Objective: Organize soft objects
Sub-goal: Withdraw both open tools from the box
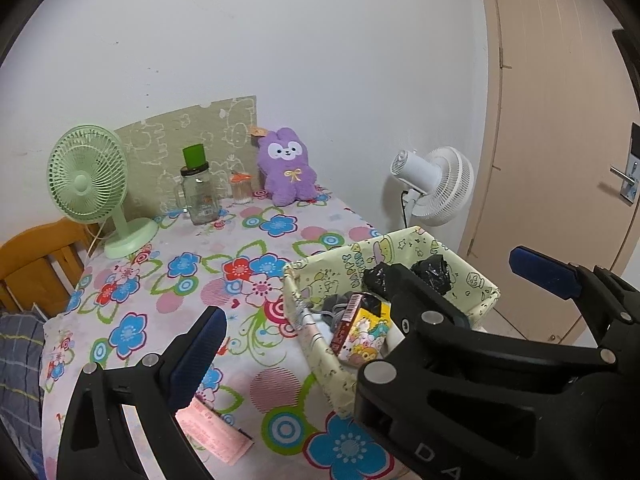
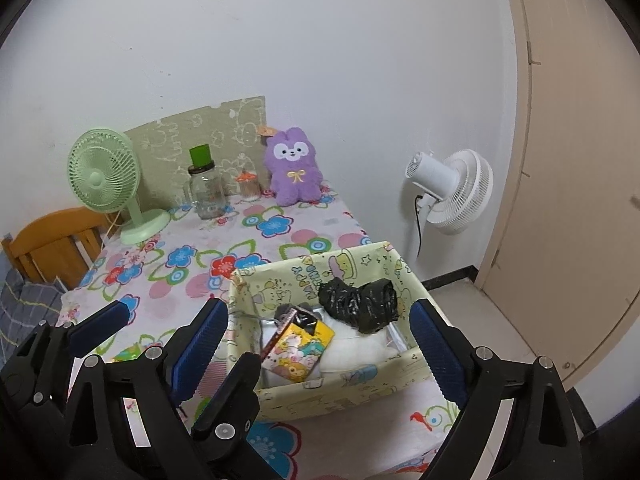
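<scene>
A purple plush rabbit (image 1: pixel 286 168) sits upright at the far edge of the flowered table (image 1: pixel 192 280), against the wall; it also shows in the right wrist view (image 2: pixel 294 168). A pale yellow cartoon-print fabric basket (image 1: pixel 320 276) stands at the near right of the table, holding black crumpled bags (image 2: pixel 360 304), a yellow cartoon packet (image 2: pixel 300 350) and white soft stuff. My left gripper (image 1: pixel 376 300) is open and empty, in front of the basket. My right gripper (image 2: pixel 320 344) is open and empty, its jaws spread either side of the basket (image 2: pixel 340 396).
A green desk fan (image 1: pixel 92 188), a glass jar with green lid (image 1: pixel 198 190) and a small orange-capped jar (image 1: pixel 241 190) stand at the back. A pink slip (image 1: pixel 216 432) lies near the front. A white floor fan (image 1: pixel 436 184), a door and a wooden chair (image 1: pixel 36 256) surround the table.
</scene>
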### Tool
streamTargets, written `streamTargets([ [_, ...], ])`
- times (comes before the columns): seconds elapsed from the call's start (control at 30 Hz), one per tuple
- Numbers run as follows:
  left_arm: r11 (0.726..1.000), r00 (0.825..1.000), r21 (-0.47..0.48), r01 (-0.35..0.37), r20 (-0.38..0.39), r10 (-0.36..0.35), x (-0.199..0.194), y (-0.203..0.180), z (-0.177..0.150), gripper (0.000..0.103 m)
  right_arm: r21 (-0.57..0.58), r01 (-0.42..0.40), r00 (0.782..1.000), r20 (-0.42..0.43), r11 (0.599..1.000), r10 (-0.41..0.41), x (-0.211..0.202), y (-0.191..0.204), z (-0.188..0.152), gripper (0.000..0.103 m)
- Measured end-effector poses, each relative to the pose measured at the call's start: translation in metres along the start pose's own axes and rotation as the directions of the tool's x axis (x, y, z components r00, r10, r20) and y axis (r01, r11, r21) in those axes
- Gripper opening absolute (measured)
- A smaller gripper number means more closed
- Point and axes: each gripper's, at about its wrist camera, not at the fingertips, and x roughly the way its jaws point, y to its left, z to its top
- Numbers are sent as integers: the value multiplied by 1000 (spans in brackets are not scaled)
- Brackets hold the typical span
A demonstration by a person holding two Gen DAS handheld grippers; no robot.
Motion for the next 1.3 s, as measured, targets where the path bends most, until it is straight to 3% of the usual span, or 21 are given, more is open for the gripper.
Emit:
streamTargets([
  [0.47,999,999,4,-33,6,33,-8,31,-13,100,-25,-24,1000,2,999,24,-1,34,-9,96],
  [1.3,994,993,-15,-106,-55,105,7,92,-43,100,-88,-108,993,-56,990,103,34,97,-30,96],
])
